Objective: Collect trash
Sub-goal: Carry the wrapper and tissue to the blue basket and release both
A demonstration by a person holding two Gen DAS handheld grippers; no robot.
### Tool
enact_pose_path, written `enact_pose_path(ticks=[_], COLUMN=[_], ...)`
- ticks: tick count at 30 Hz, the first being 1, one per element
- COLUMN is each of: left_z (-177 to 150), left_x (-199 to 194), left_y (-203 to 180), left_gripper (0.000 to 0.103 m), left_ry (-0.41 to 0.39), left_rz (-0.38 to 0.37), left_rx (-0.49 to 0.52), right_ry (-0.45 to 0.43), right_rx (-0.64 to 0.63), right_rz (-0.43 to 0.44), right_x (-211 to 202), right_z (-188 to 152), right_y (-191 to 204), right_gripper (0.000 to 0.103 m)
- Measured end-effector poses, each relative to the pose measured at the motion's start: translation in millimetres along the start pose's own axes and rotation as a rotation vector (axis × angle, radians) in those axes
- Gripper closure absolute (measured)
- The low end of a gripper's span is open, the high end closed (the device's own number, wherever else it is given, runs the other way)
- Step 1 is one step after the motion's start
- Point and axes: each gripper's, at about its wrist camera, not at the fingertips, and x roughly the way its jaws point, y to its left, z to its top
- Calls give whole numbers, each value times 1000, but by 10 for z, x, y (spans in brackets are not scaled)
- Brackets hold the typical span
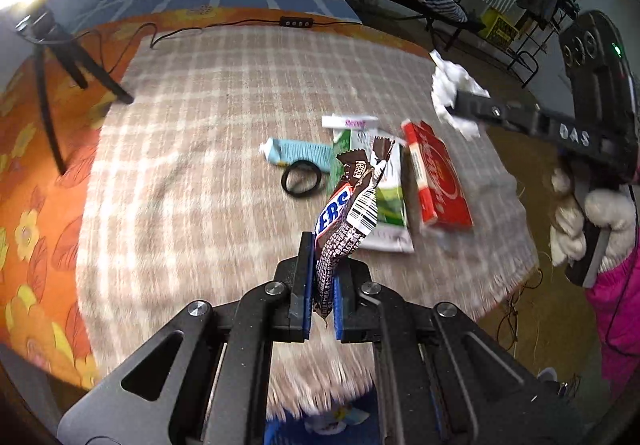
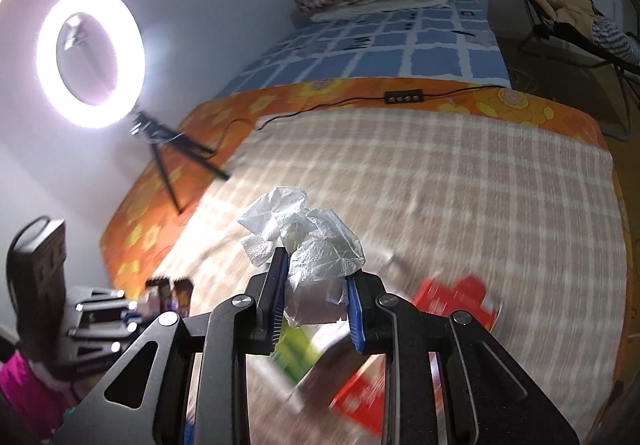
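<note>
My left gripper [image 1: 323, 277] is shut on a brown Snickers wrapper [image 1: 348, 201], which sticks up from between the blue pads above the checked blanket [image 1: 208, 149]. My right gripper [image 2: 316, 285] is shut on a crumpled white tissue [image 2: 308, 245], lifted off the blanket. In the left wrist view the right gripper [image 1: 456, 107] hangs at the right with the tissue [image 1: 452, 93] at its tip, gripped by a hand in a white glove [image 1: 588, 221]. The left gripper [image 2: 104, 309] and its wrapper [image 2: 168, 289] show blurred at the lower left of the right wrist view.
On the blanket lie a red box [image 1: 438, 177], a green-and-white packet [image 1: 384, 197], a pale blue tube [image 1: 296, 153], a black hair band [image 1: 301, 178] and a small white box [image 1: 348, 122]. A ring light [image 2: 90, 57] on a tripod [image 1: 68, 61] stands left; a cable [image 1: 224, 23] runs behind.
</note>
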Motion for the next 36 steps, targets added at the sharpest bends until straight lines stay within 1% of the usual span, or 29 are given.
enact_pose_path(ticks=[8, 12, 18, 24, 28, 36], left_z=[-476, -716, -1069, -1450, -1683, -2038], left_x=[-249, -319, -392, -341, -276, -148], left_y=[-49, -68, -133, -170, -160, -159], left_gripper=[98, 98, 98, 98, 98, 97], left_ry=[12, 22, 43, 99, 143, 206], left_rz=[13, 21, 25, 13, 15, 26], left_rx=[-14, -22, -22, -37, -60, -82], right_ry=[20, 37, 74, 116, 146, 209], right_rx=[-53, -95, -120, -143, -166, -186], right_rz=[44, 50, 67, 77, 79, 64], right_x=[-263, -350, -470, -513, -465, -359], right_z=[-579, -859, -1302, -1696, -1936, -2350], right_y=[406, 615, 834, 1007, 1103, 1172], right_gripper=[79, 79, 79, 79, 79, 77])
